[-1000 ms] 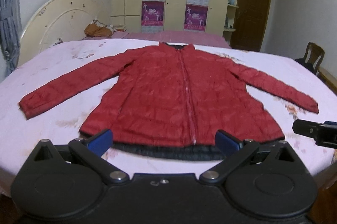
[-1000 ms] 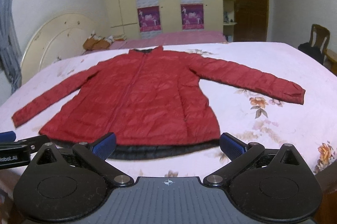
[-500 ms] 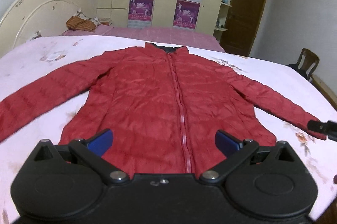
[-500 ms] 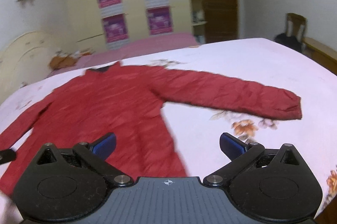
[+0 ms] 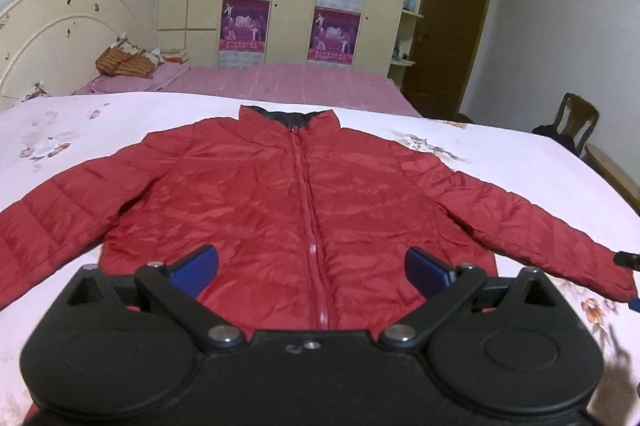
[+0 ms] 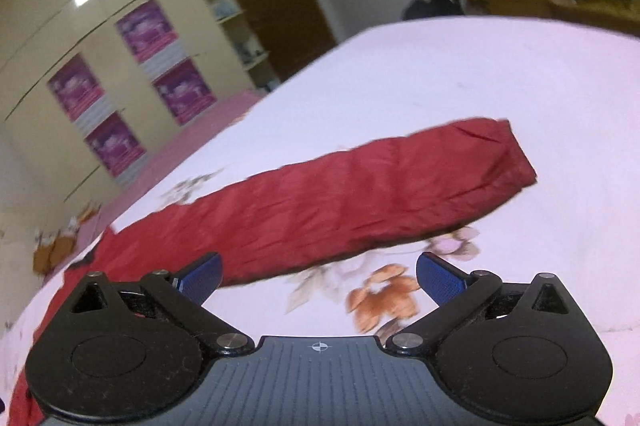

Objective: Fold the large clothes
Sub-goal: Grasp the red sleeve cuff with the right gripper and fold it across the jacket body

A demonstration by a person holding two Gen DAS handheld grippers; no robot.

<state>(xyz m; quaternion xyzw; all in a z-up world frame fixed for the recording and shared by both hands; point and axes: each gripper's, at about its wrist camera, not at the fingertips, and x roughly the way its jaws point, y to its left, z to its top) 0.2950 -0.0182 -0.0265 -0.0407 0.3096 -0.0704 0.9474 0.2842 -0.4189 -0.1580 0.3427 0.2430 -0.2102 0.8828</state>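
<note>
While the red down jacket (image 5: 304,209) lies spread flat, zipped, mid-bed (image 5: 500,153), we hold both the left tongs (image 5: 311,266) and right tongs (image 6: 318,276) released and empty. It looks light, puffy and probably slippery, so we pinch the right sleeve cuff (image 6: 508,153).
</note>
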